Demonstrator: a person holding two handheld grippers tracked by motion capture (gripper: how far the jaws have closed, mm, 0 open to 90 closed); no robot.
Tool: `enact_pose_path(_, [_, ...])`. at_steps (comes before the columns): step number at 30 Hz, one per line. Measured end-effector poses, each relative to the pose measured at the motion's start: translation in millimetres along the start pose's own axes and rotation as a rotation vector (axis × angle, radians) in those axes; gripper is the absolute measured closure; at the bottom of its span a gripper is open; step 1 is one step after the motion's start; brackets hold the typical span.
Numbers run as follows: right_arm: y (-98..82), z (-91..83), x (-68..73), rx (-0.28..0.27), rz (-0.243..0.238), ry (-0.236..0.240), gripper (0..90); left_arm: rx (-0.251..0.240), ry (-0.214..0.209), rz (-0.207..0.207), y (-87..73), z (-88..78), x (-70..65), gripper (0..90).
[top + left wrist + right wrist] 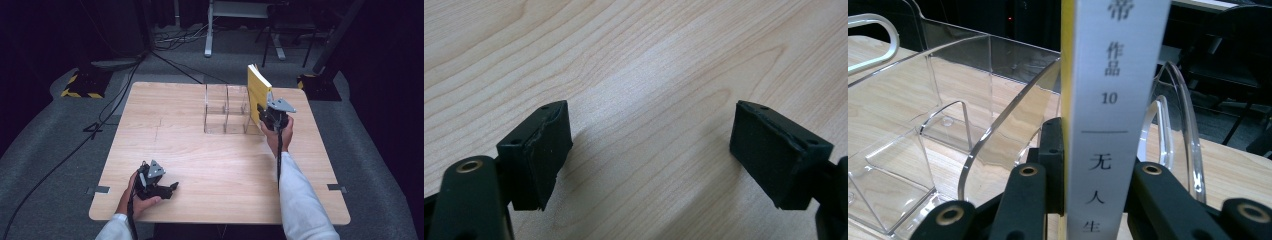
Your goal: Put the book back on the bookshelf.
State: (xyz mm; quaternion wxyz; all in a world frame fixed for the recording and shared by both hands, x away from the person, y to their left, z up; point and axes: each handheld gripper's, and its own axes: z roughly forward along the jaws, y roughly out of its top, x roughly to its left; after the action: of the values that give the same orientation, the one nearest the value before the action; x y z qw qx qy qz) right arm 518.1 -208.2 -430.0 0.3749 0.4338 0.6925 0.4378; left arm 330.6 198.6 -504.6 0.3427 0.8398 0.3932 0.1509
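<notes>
High view: the right tool (263, 114) is clamped on a yellow book (258, 91) with a white spine, held upright at the right end of a clear acrylic rack (226, 116) that stands on the far middle of the wooden tabletop (210, 165). The book's lower part is at the rack's rightmost compartment; whether its bottom edge already rests inside cannot be told. A white sleeve (300, 200) runs up from the bottom edge to the hand that carries this tool, and a cable trails along the forearm.

Right gripper view, looking along the jaws: both black jaws press the book's spine (1118, 100) from either side, with printed characters and a "10" running down it. The rack's curved transparent dividers (998, 140) rise to the left and right of the book, and the compartments to the left hold nothing.

The left tool (167, 190) lies low over the near left part of the tabletop, well apart from the rack and the book. In the left gripper view its two pads (544, 155) stand wide apart with only bare wood grain between them, gripping nothing
</notes>
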Motion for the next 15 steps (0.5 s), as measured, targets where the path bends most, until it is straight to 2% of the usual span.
enact_pose_path(8, [-4.3,-2.3,1.1,0.003,0.013,0.005,75.5,0.003,0.003,0.009,0.1,-0.3,0.5,17.6])
enact_pose_path(15, [-17.3,-9.5,-0.7,0.006,0.035,0.01,75.1,0.003,0.003,0.008,0.1,-0.3,0.5,17.7])
